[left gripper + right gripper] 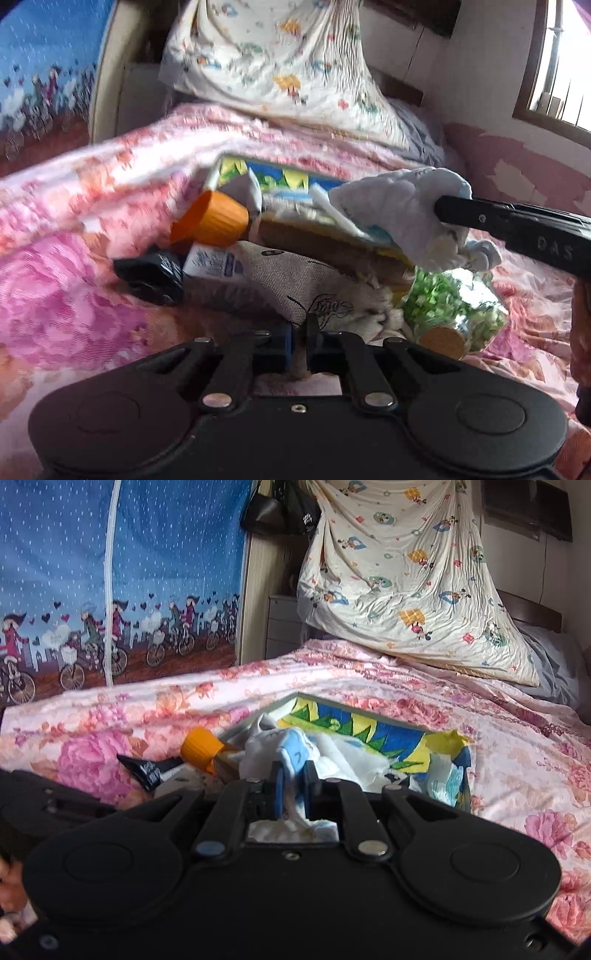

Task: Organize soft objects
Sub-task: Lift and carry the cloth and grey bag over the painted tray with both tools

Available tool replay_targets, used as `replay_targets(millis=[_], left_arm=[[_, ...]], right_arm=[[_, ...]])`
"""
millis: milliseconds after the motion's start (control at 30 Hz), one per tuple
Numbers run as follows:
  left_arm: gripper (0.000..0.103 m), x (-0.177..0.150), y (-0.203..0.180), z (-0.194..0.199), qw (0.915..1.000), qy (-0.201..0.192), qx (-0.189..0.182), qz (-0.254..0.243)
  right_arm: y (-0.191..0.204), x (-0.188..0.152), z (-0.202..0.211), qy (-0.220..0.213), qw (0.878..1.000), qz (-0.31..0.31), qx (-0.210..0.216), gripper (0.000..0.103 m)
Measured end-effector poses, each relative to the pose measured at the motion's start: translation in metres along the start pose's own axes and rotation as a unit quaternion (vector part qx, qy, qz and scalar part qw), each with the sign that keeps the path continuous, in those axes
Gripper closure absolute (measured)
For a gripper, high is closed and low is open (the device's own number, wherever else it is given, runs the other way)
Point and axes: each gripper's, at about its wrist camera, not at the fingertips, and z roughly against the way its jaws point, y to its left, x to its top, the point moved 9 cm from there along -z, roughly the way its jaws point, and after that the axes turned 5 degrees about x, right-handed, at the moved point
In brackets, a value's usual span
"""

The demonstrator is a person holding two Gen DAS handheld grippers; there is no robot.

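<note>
1. While the right claw (293, 775) is pinched tight on a white-and-blue soft toy (402, 218), the step in hand looks like carrying that toy to the box (373, 734) on the bed (517, 746).
2. From where I stand, the toy hangs just over the box's edge at about three o'clock of the clutter; the next move, I judge, calls for lowering it inside and then letting the fingers part.
3. The left claw (299, 332) hovers low at six o'clock, fingers nearly together with a narrow gap; nothing seems held, though a grey printed cloth (295, 280) lies right at its tips.
4. The box, lined in blue, yellow and green, already holds white and pale-blue soft things (354, 757).
5. Beside it at nine o'clock lie an orange-capped bottle (214, 221), a white tube (214, 264) and a black object (151, 277); at four o'clock lies a clear jar (458, 314) of green bits with a cork.
</note>
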Motion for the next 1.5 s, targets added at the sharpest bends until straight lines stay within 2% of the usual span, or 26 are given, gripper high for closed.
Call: replay_targets(millis=[167,267,533,700,900,1033,1300,1500], left_arm=[[0.097,0.023,-0.01,0.038,0.9967,-0.077,0.001,-0.027],[0.097,0.037,-0.019,0.052,0.9939,-0.105,-0.008,-0.03],[0.097,0.091,-0.056,0.055,0.988,-0.133,0.024,-0.075],[0.097,0.137,-0.081,0.041,0.9861,-0.144,0.048,-0.069],[0.097,0.177,-0.098,-0.008,0.9899,-0.125,0.063,-0.02],[0.097,0.188,-0.103,-0.052,0.9919,-0.107,0.068,0.0],[0.097,0.182,-0.108,-0.126,0.9937,-0.081,0.073,0.025],[0.097,0.157,-0.105,-0.166,0.9936,-0.028,0.109,0.012]], right_arm=[[-0.01,0.021,0.019,-0.03,0.999,-0.014,0.006,0.099],[-0.017,0.033,0.031,-0.046,0.998,-0.031,0.014,0.099],[-0.056,0.062,0.053,-0.101,0.992,-0.078,0.021,0.099],[-0.102,0.069,0.051,-0.131,0.982,-0.135,0.019,0.099],[-0.159,0.056,0.031,-0.157,0.967,-0.202,0.003,0.1],[-0.184,0.042,0.005,-0.156,0.964,-0.217,-0.007,0.1],[-0.219,0.002,-0.05,-0.148,0.949,-0.278,-0.018,0.1],[-0.224,-0.038,-0.084,-0.1,0.94,-0.327,0.005,0.099]])
